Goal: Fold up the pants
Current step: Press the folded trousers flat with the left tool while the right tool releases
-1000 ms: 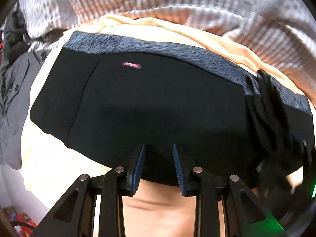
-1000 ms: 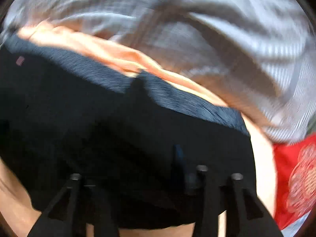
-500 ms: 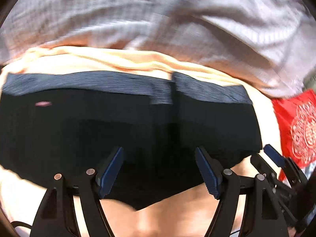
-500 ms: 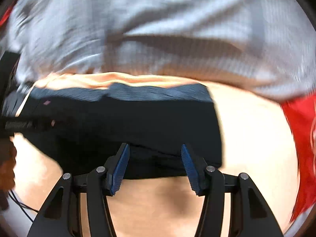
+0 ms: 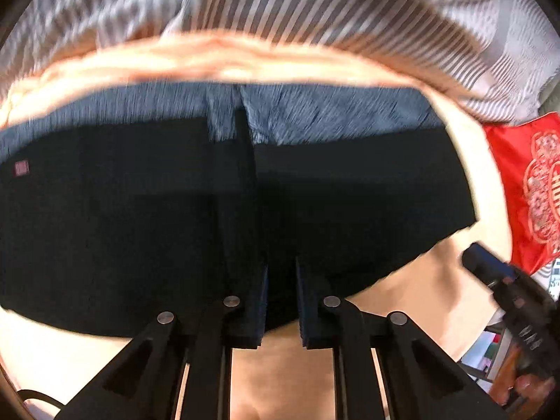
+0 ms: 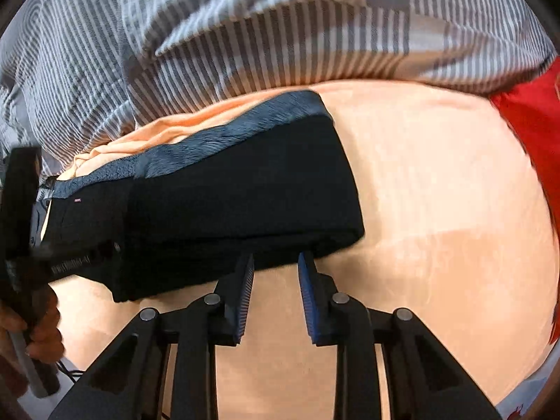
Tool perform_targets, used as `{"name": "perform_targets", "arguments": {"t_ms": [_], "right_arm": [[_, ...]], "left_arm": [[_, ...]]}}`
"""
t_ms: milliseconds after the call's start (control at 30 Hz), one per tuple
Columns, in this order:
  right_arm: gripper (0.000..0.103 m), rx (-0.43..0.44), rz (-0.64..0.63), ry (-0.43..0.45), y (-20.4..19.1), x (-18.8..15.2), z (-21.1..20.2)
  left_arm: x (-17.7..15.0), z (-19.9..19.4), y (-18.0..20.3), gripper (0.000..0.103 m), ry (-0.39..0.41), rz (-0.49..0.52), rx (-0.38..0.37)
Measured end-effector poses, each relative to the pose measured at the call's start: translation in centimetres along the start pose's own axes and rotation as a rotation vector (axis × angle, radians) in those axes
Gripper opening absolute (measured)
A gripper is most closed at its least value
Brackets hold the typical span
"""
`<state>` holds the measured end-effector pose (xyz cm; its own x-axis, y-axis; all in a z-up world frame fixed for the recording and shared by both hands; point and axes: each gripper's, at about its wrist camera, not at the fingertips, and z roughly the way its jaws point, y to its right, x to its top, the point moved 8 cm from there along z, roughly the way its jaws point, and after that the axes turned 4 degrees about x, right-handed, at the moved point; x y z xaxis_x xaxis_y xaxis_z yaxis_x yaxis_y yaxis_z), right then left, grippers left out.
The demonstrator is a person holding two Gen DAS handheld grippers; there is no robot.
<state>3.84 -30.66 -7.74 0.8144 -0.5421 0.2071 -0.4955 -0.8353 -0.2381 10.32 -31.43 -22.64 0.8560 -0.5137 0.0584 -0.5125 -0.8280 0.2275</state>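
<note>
The black pants [image 5: 350, 189] with a blue-grey waistband [image 5: 332, 112] lie folded in a flat band on a peach sheet [image 6: 420, 182]. In the right wrist view the pants [image 6: 245, 189] stretch from the left to the middle. My left gripper [image 5: 281, 280] is over the pants' near edge, its jaws a narrow gap apart, and black cloth lies between its fingertips. My right gripper [image 6: 275, 262] sits at the near right edge of the fold, its jaws slightly apart and nothing between them. It also shows at the right of the left wrist view [image 5: 490, 266].
A grey-and-white striped blanket [image 6: 280, 28] lies bunched behind the pants. A red cloth with a pale pattern [image 5: 525, 182] lies at the right. The left hand and its gripper handle [image 6: 24, 245] show at the left of the right wrist view.
Both grippers have narrowed from wide open to a small gap. The left gripper has moved in over the pants' near edge. The right gripper has shifted toward the right end of the fold.
</note>
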Motion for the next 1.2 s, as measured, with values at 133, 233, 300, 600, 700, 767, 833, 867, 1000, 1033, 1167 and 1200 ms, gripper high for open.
{"name": "perform_targets", "arguments": {"t_ms": [133,233,300,600,700,767,833,867,1000,1033,1167,1200], "right_arm": [[0.029,0.022,0.000,0.002,0.4,-0.4,-0.5],[0.029,0.040,0.009,0.035,1.1,1.0,-1.7],[0.029,0.055,0.029,0.049,1.9,2.5,-2.0],[0.014,0.148,0.100,0.044,3.3,10.7,2.1],[0.013,0.118,0.048,-0.023,2.8,10.8,5.1],[0.010,0.072,0.005,-0.082,3.0,9.9,7.8],[0.010,0.076,-0.025,-0.043,2.8,9.9,8.0],[0.010,0.070,-0.038,-0.040,2.7,9.9,7.9],[0.012,0.072,-0.042,-0.067,2.4,9.9,7.5],[0.014,0.079,-0.041,-0.079,2.3,10.1,7.4],[0.019,0.087,-0.072,-0.106,1.9,9.4,6.2],[0.020,0.085,-0.083,-0.106,1.7,9.0,5.7]], "left_arm": [[-0.6,0.0,-0.7,0.016,0.016,-0.020,-0.001],[-0.6,-1.8,-2.0,0.016,0.026,-0.016,0.073],[-0.5,-3.6,-3.1,0.016,0.048,-0.032,0.105],[5.7,-3.3,1.2,0.016,0.133,-0.025,0.117],[5.2,0.9,0.1,0.016,0.062,-0.069,0.197],[5.0,1.1,-0.5,0.016,0.112,-0.093,0.181],[4.7,0.8,-0.7,0.016,0.111,-0.069,0.200],[4.6,0.8,-0.8,0.016,0.109,-0.061,0.208],[4.9,0.7,-1.0,0.016,0.094,-0.102,0.209],[4.6,0.4,-1.4,0.016,0.089,-0.119,0.220],[2.4,-1.6,-3.7,0.040,0.086,-0.172,0.263],[1.8,-2.4,-4.4,0.065,0.095,-0.193,0.281]]}}
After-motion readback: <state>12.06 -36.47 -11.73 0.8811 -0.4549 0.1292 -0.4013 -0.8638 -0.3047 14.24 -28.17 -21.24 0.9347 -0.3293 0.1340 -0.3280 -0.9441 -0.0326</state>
